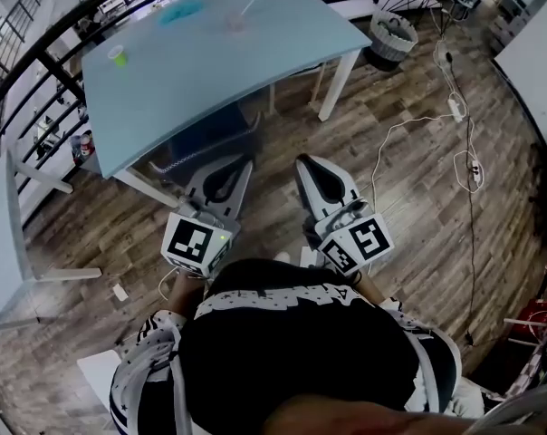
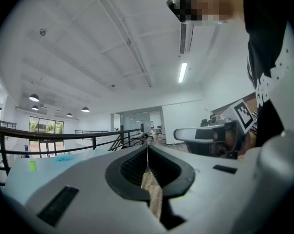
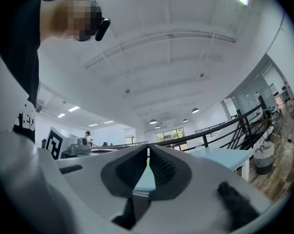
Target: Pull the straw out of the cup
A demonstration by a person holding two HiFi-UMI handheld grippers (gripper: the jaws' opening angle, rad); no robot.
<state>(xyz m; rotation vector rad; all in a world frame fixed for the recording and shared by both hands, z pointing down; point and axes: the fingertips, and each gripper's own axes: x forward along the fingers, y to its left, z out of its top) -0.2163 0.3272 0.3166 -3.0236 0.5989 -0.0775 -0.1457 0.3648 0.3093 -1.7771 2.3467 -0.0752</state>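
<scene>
left gripper (image 1: 239, 162): jaws seen closed together, lower centre | right gripper (image 1: 307, 163): jaws seen closed together, beside it | cup (image 1: 235, 24) with straw (image 1: 254, 5) set on table (image 1: 255, 72), upper centre

The head view looks steeply down on the distant table (image 1: 210, 71); both gripper views face it, tilted ceilingward.
</scene>
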